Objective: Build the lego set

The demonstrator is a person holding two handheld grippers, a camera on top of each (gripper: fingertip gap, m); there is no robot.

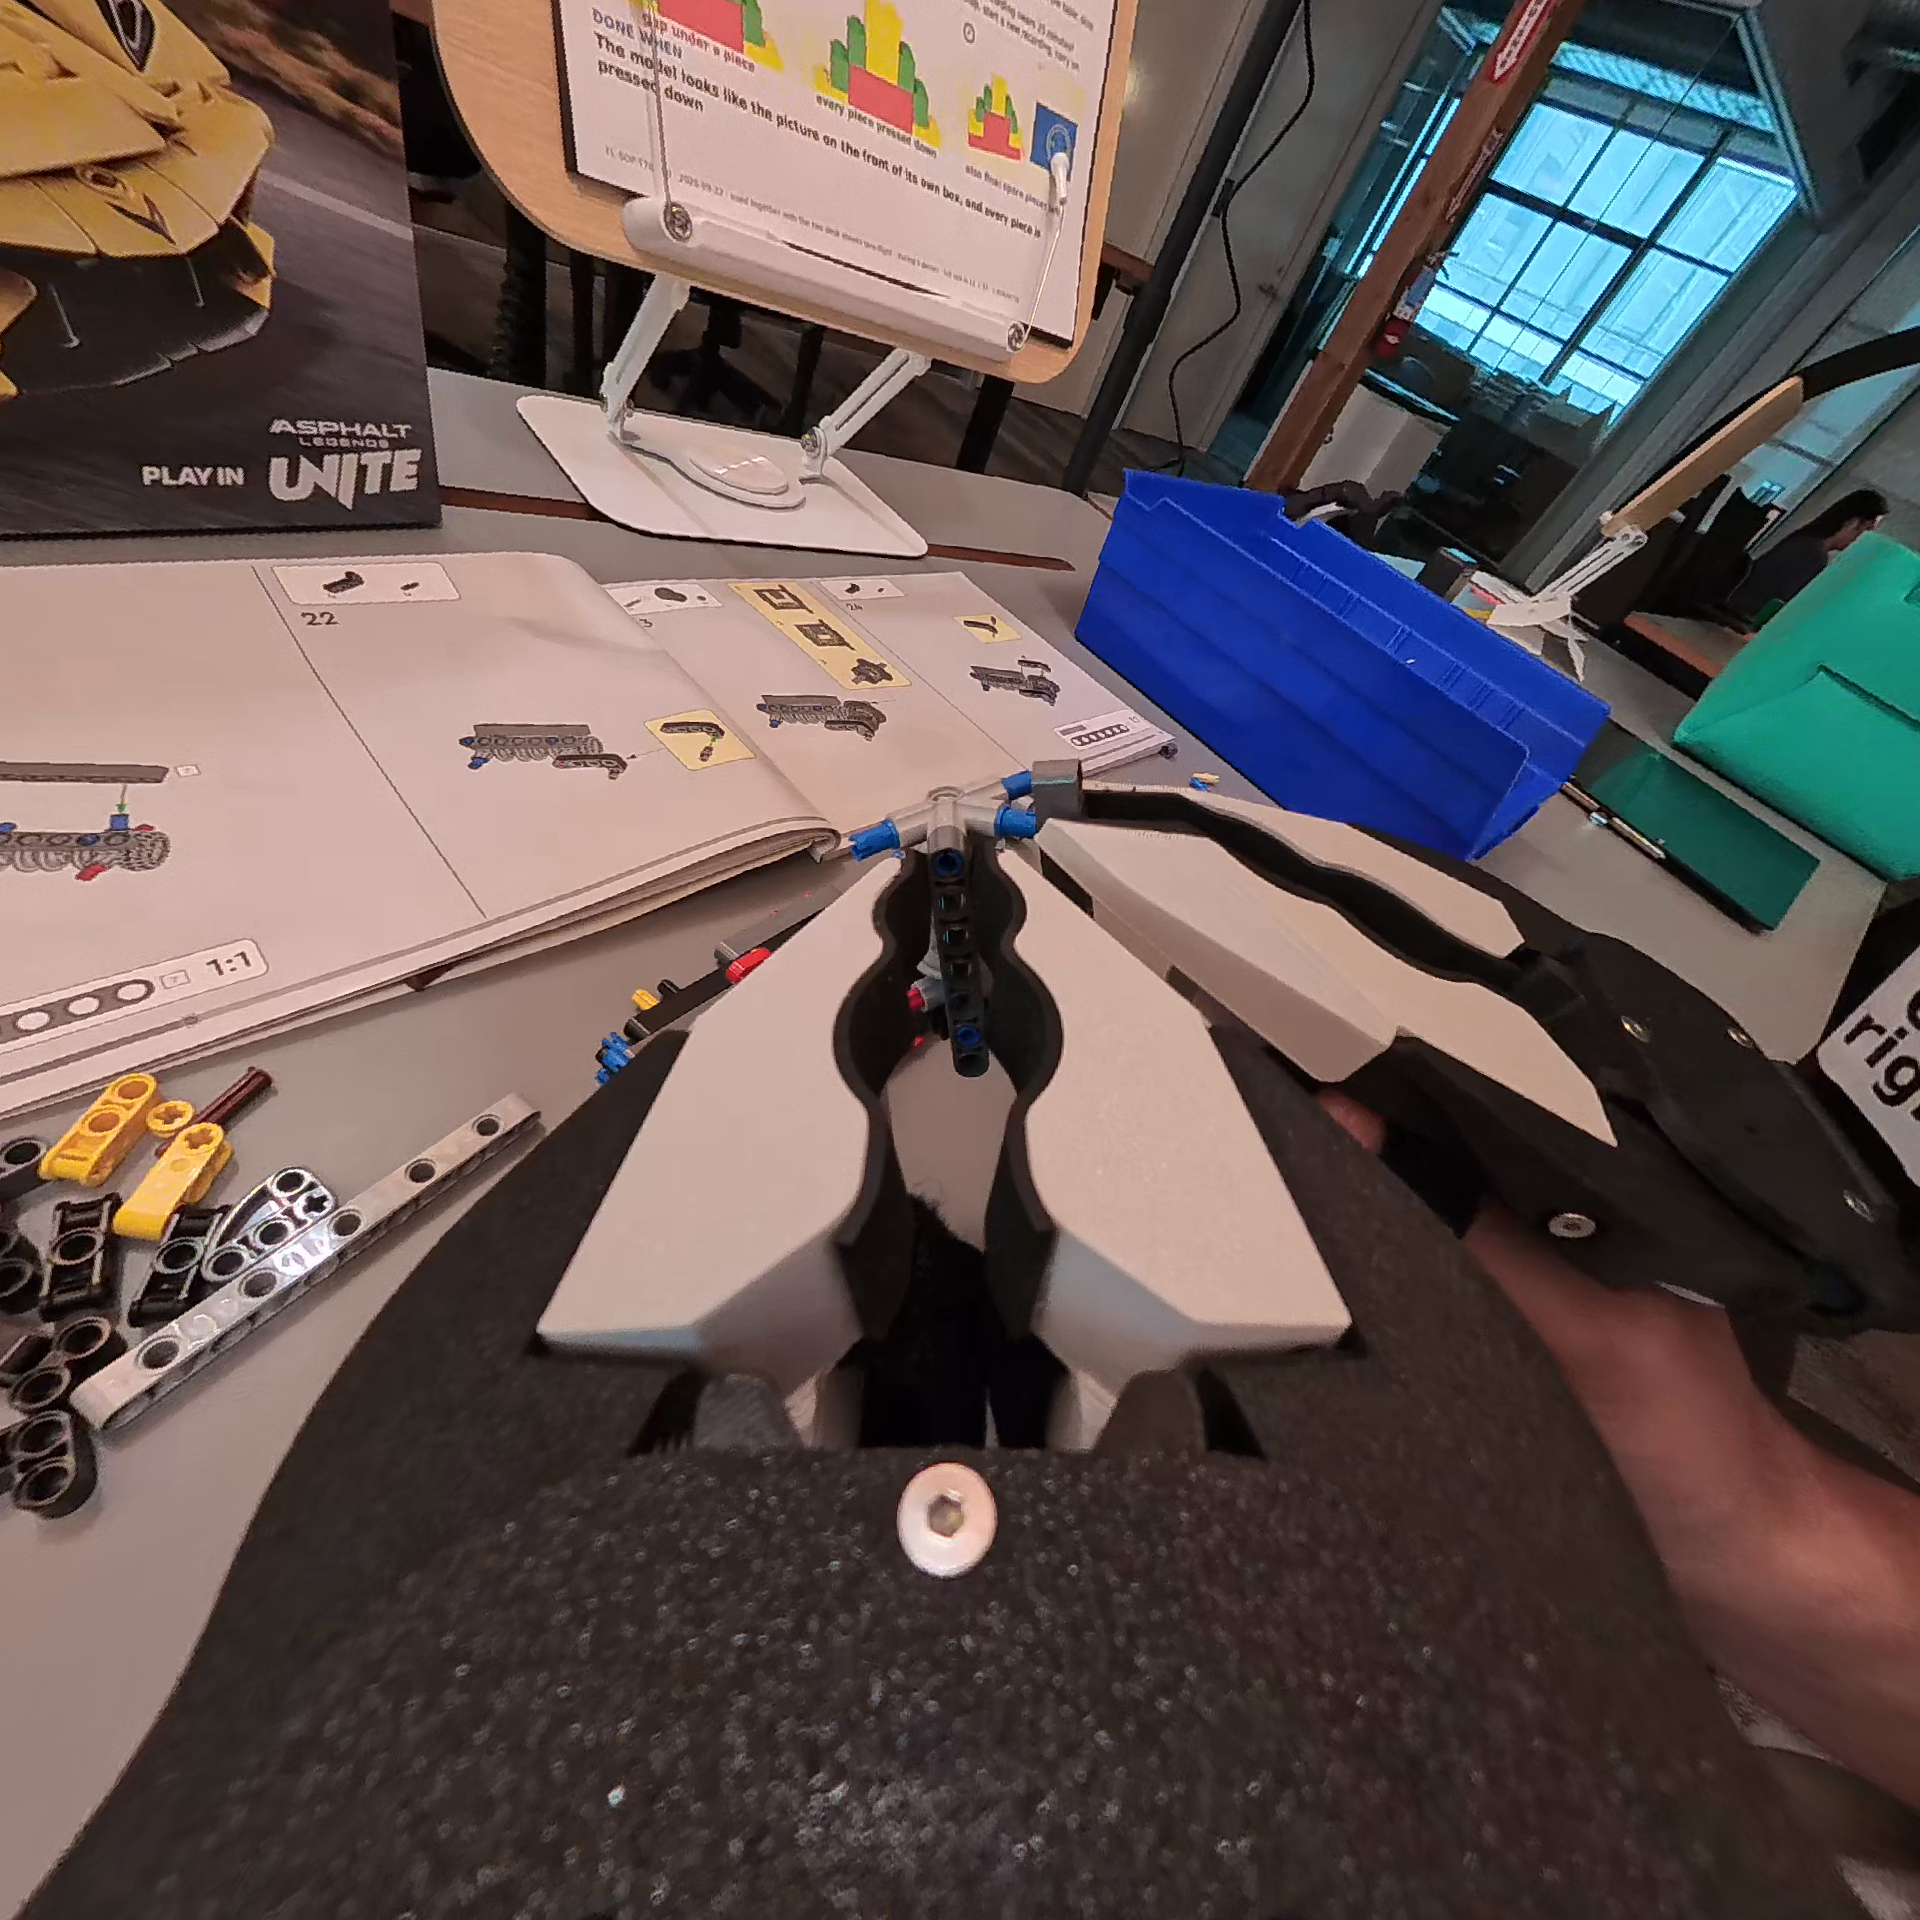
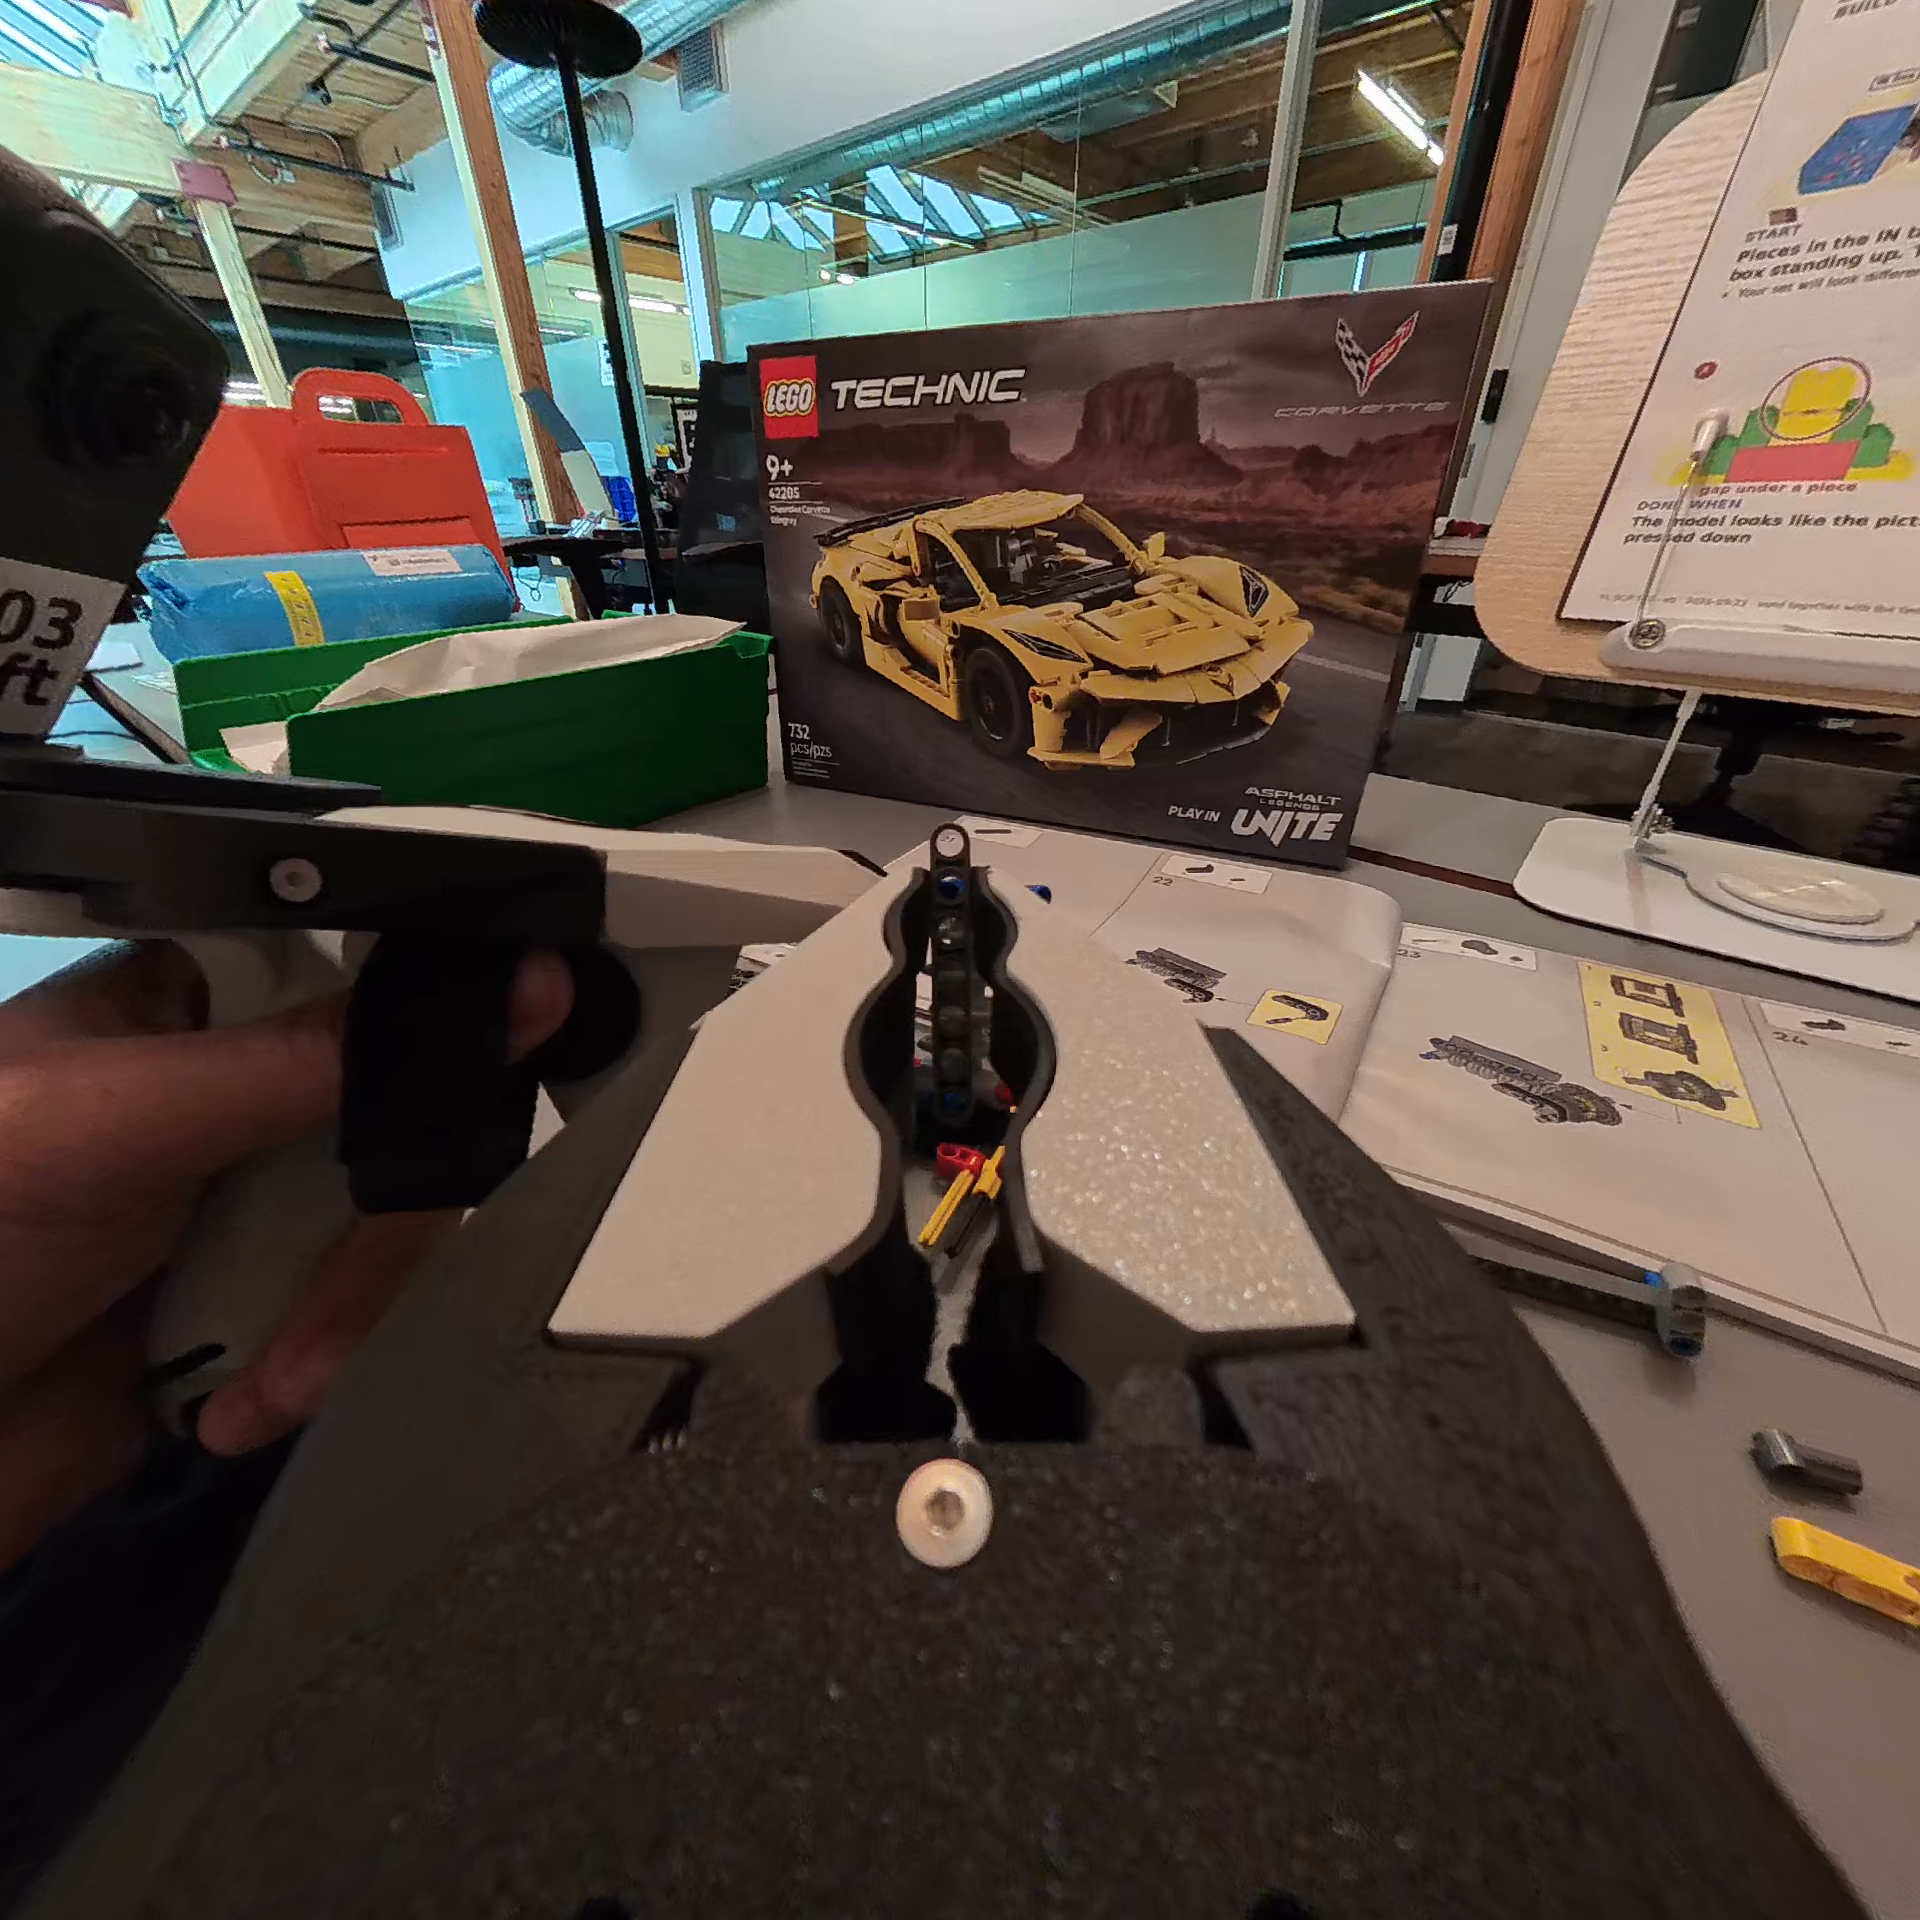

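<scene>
My left gripper [image 1: 951, 862] is shut on a small lego assembly: a black beam with blue pins [image 1: 958, 966] runs between its fingers, and a grey connector with blue pins [image 1: 943, 821] sits at the tips. My right gripper [image 1: 1049, 795] comes in from the right, and its closed tips hold the grey end of the same assembly. In the right wrist view the black beam [image 2: 949, 987] stands upright between the right gripper's [image 2: 951, 878] closed fingers. The left gripper [image 2: 821, 878] reaches in from the left, tips touching it. The assembly is held above the table.
The open instruction booklet [image 1: 416, 748] lies under the grippers and also shows in the right wrist view [image 2: 1558, 1049]. Loose black, yellow and grey pieces [image 1: 156, 1226] lie left. The set box [image 2: 1091, 571], a green bin [image 2: 520, 727], a blue bin [image 1: 1330, 665] and a document stand [image 1: 727, 478] ring the table. Only a small space, under 4 cm, lies between the two pairs of fingers.
</scene>
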